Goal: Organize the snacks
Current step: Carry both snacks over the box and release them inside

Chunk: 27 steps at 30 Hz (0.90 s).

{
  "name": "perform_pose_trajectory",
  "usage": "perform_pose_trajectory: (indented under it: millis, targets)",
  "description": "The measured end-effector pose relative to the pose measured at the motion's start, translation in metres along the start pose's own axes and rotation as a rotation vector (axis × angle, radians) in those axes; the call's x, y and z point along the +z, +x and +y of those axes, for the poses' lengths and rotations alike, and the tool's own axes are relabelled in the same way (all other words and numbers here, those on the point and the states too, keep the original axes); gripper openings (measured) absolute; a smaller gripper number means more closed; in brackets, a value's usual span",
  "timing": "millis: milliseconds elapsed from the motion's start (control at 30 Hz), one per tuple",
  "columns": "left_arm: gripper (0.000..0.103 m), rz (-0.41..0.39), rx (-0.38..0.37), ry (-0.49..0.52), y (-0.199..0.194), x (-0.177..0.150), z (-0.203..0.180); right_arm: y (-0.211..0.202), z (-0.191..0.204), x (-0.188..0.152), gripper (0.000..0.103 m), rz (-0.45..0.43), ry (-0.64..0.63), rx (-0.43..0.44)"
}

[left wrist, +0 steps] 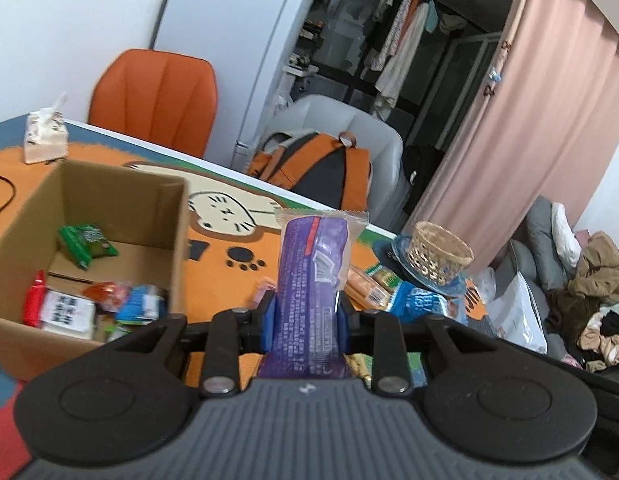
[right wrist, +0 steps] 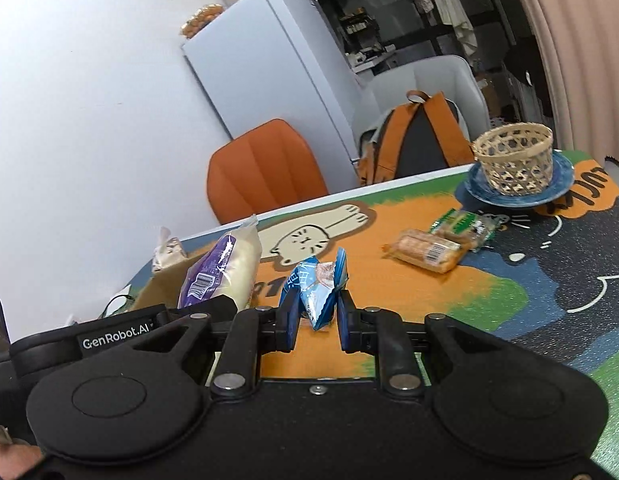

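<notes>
While gripped upright, purple packet stands just right of box rim.

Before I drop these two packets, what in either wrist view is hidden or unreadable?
- Left wrist view: the cardboard box near wall hides part of its floor.
- Left wrist view: print on the purple snack packet in the left gripper is too small to read.
- Right wrist view: the blue snack packet sits between the right gripper pads, but contact is unclear.
- Right wrist view: the woven bamboo basket wall hides its inside.
</notes>
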<state>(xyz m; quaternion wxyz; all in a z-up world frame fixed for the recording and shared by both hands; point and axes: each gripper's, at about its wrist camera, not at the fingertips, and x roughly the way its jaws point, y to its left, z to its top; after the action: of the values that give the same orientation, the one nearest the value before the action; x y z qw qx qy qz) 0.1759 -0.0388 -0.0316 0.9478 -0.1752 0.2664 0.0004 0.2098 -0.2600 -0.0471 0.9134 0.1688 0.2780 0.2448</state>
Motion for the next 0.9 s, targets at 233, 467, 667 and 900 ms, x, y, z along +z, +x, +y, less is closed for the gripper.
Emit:
perform_pose_trajectory:
  millis: [233,467,667,900]
  targets:
    - [0.029,-0.043,0.018,-0.041,-0.026,0.005,0.022,-0.008,0.022,-0.001,0.021,-0.012,-0.022,0.024]
    - [0.029,-0.082,0.039,-0.070,-0.045,0.014,0.046,-0.007,0.045,-0.001,0.021,-0.018,-0.052,0.045]
    - [0.029,-0.107,0.071,-0.098,-0.054,0.022,0.069,0.000,0.062,-0.001,0.020,-0.013,-0.078,0.062]
    - [0.029,-0.128,0.118,-0.121,-0.057,0.031,0.098,0.016,0.083,-0.002,0.021,0.000,-0.107,0.085]
